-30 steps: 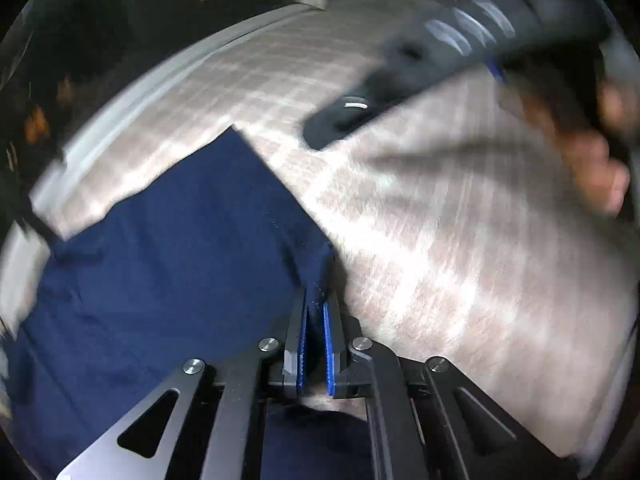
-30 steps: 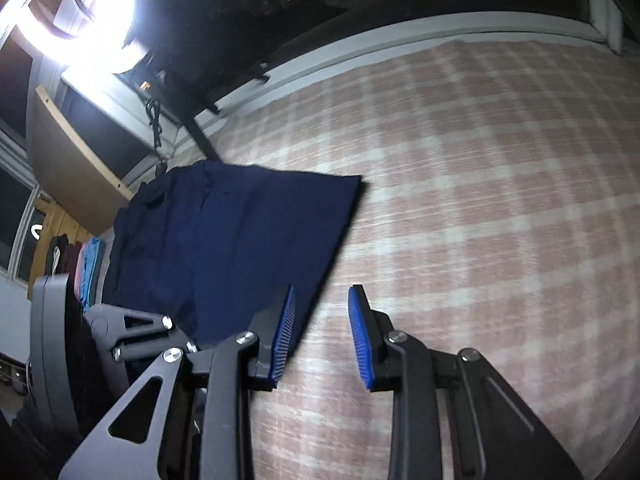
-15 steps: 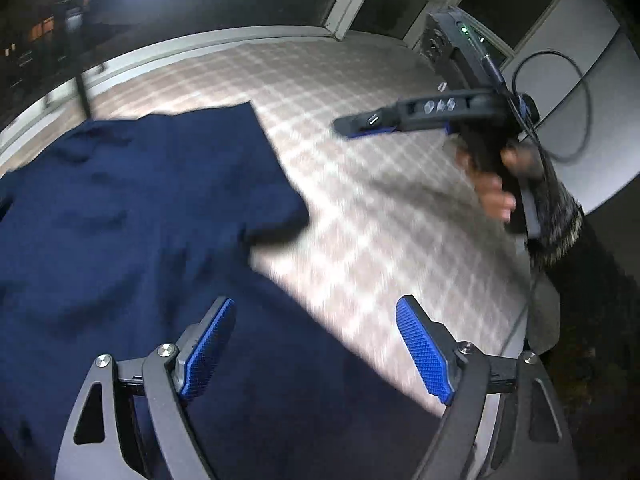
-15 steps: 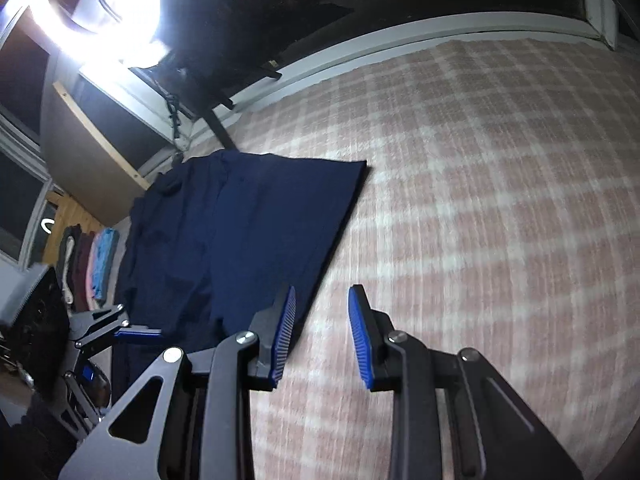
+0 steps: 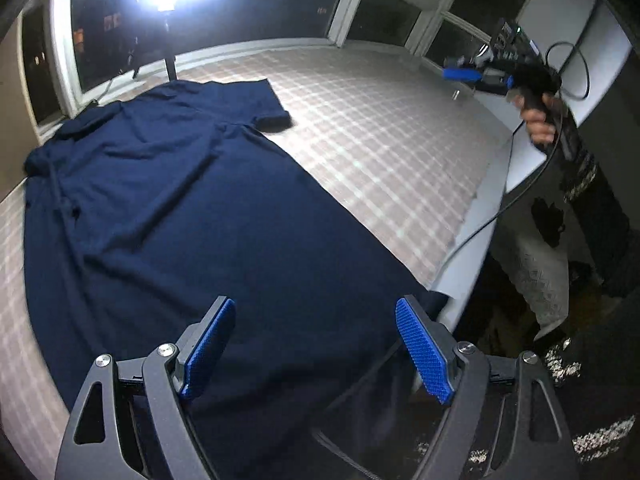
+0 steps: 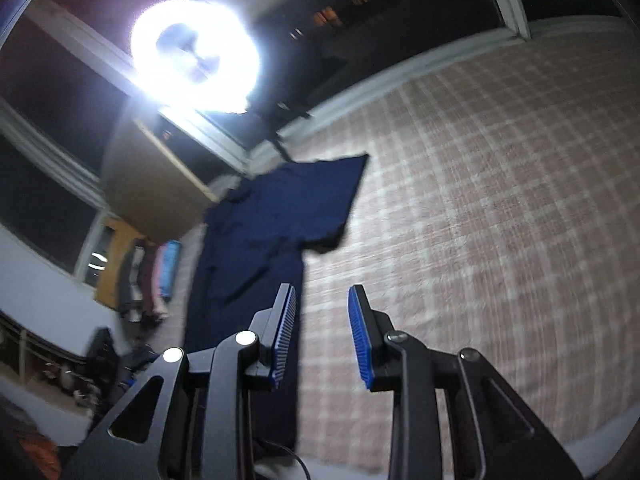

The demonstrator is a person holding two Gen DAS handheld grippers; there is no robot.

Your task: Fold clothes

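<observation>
A navy short-sleeved shirt (image 5: 200,208) lies spread flat on the plaid-covered surface (image 5: 380,120), one sleeve (image 5: 256,100) stretched toward the far side and its hem hanging over the near edge. My left gripper (image 5: 314,308) hovers above the hem, jaws wide open, nothing between the blue pads. The right wrist view shows the shirt (image 6: 256,240) ahead and left of my right gripper (image 6: 322,294), which stands open with a narrow gap and holds nothing. That gripper (image 5: 464,74) also shows far right in the left wrist view, carried by a hand (image 5: 540,124).
A bright ring light (image 6: 196,64) on a stand (image 5: 170,60) shines from the far side by dark windows. Plaid cover (image 6: 500,200) lies bare right of the shirt. A cable (image 5: 500,208) hangs off the right edge. Several folded clothes (image 6: 152,276) sit at left.
My left gripper let go of the shirt's cloth, opened wide and drew back and up. The right gripper also rose and pulled away, its gap unchanged. The shirt now lies spread.
</observation>
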